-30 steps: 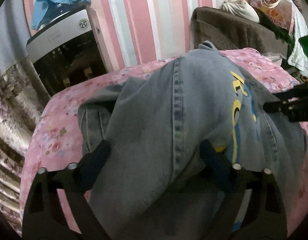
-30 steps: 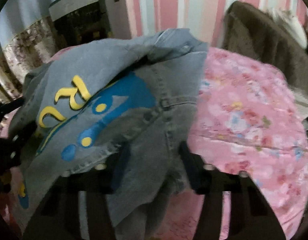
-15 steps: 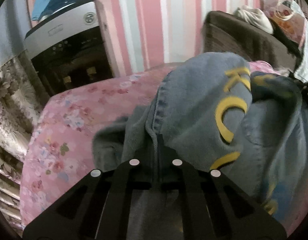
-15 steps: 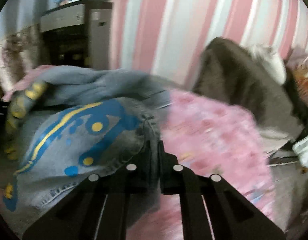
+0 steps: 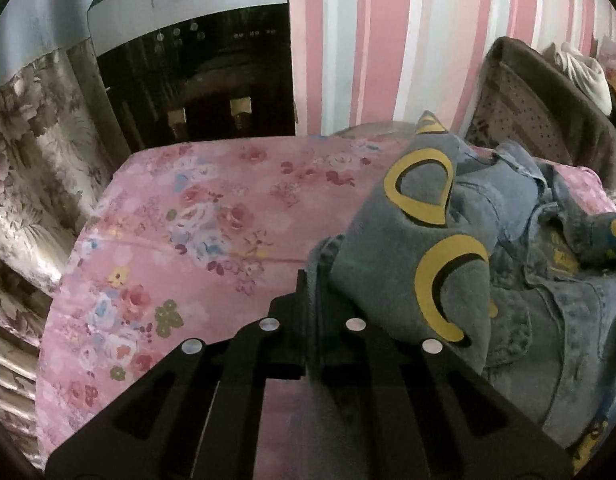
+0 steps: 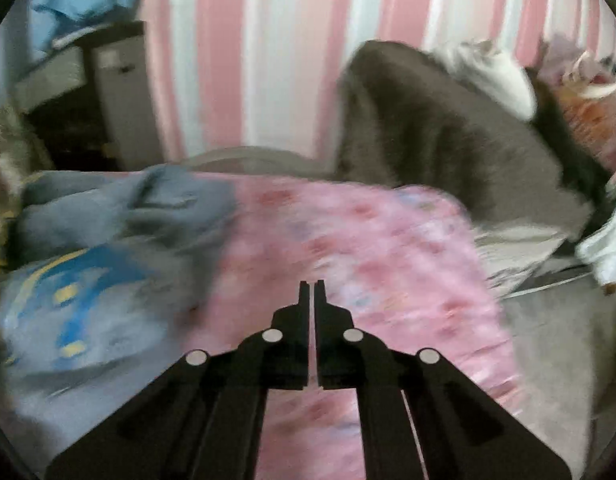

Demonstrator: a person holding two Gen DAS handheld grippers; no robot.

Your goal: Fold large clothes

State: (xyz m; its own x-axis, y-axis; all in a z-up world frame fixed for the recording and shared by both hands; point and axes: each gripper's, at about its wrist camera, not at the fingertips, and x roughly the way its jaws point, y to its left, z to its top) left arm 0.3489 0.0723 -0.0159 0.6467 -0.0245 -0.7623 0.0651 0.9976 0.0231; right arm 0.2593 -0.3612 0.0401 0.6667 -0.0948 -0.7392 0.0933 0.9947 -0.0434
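Observation:
A grey-blue denim jacket (image 5: 427, 248) with yellow letters lies bunched on the pink floral bedsheet (image 5: 196, 232). My left gripper (image 5: 311, 276) is shut on a fold of it, and the cloth runs down between the fingers and drapes over the right one. In the blurred right wrist view the jacket (image 6: 100, 288), showing its blue and yellow print, lies to the left, apart from my right gripper (image 6: 311, 284). That gripper is shut over the bedsheet (image 6: 367, 248) with nothing visible between its fingers.
A black and silver appliance (image 5: 196, 52) stands against the striped wall at the bed's far left, beside a floral curtain (image 5: 32, 152). A brown-covered seat (image 6: 447, 128) with a white cloth (image 6: 491, 68) on top borders the bed's far right.
Both grippers shut, at first each on the jacket. The left one then dragged its fold sideways, baring more sheet. The right one moved away right, and the jacket is no longer in its jaws.

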